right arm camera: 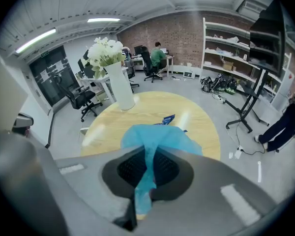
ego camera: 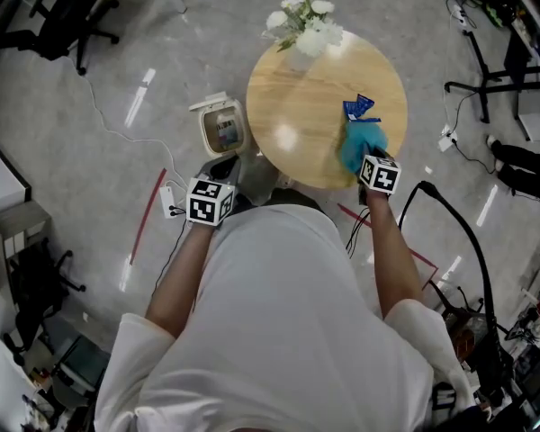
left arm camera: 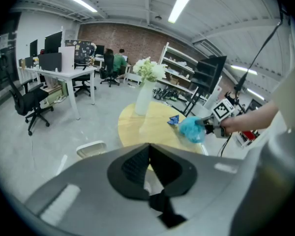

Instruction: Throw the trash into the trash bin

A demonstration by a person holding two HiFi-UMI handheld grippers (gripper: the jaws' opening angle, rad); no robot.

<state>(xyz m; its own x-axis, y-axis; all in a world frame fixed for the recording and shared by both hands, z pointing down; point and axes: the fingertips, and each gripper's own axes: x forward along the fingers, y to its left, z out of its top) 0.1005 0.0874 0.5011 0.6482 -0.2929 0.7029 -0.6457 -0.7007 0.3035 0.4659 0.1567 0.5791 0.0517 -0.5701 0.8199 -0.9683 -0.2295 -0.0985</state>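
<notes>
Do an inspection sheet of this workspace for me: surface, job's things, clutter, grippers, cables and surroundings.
Surface: round wooden table, mostly bare, with glare patches.
Job's things: light blue trash held over the table's near edge; dark blue wrapper lying on the table; trash bin on the floor beside the table.
Clutter: vase of white flowers at the table's far edge.
Grippers: right gripper shut on the light blue trash; left gripper shut, nothing between its jaws.
Cables: white cable and power strip on the floor; black cable arching at the right.
Surroundings: office chair, brick wall, shelves.
</notes>
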